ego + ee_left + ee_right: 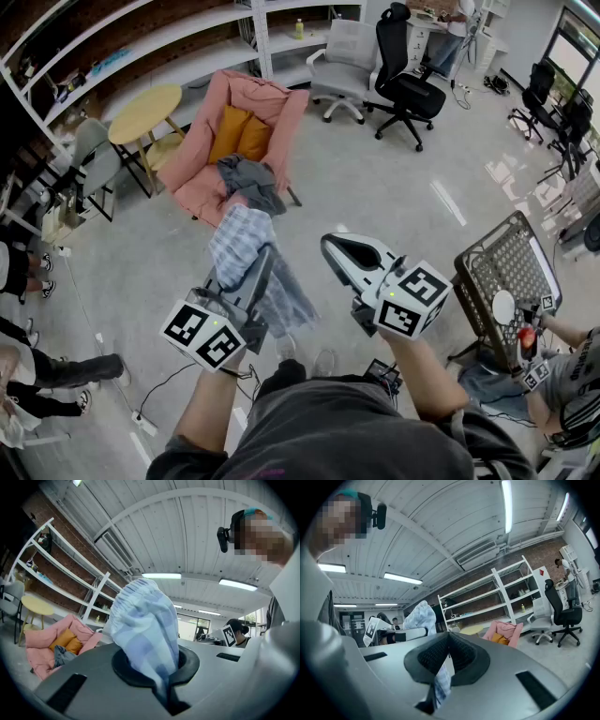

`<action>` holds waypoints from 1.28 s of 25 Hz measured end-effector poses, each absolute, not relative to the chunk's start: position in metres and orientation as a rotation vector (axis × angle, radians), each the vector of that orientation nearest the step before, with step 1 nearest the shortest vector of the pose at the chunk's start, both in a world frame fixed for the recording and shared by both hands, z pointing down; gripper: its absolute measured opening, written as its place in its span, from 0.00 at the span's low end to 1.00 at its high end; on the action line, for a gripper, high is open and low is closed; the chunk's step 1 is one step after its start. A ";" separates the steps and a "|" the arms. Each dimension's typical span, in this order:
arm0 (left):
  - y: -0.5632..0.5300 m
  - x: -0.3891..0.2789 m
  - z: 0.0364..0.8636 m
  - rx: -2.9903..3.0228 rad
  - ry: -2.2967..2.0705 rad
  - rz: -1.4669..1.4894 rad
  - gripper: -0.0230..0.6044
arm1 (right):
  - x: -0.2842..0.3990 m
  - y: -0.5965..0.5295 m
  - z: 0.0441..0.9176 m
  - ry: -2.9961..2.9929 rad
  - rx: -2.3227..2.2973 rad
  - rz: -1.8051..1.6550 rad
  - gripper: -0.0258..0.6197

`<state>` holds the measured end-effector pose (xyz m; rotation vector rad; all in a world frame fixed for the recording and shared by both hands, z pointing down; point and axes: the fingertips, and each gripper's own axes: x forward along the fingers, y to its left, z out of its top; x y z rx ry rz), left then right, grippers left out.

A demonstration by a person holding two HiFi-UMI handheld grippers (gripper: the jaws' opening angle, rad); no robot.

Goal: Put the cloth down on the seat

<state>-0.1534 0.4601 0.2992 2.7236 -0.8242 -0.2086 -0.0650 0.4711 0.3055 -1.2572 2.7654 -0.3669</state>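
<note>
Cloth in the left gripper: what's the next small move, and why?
Probably carry the left gripper forward toward the pink armchair before opening it. Its jaws are clamped on the plaid cloth, which hangs in the air well short of the seat, where a grey garment lies. Letting go here would likely drop it on the floor.

Grey T-shirt (319, 431) — pale right hand-held gripper (330, 246), black-white marker cube (411, 300)

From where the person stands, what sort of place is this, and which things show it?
Probably an open-plan office or lab workspace: a black office chair, long white shelving along the wall, and a pink lounge chair standing on a polished floor.
</note>
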 end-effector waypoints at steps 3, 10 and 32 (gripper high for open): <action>0.457 -0.150 0.298 2.724 -0.824 -0.208 0.07 | -0.062 0.468 0.305 2.766 -1.255 -0.366 0.06; 0.455 -0.148 0.297 2.726 -0.835 -0.210 0.07 | -0.056 0.469 0.305 2.760 -1.248 -0.366 0.06; 0.328 -0.144 0.297 2.754 -0.687 -0.227 0.07 | -0.037 0.345 0.329 2.648 -1.371 -0.475 0.07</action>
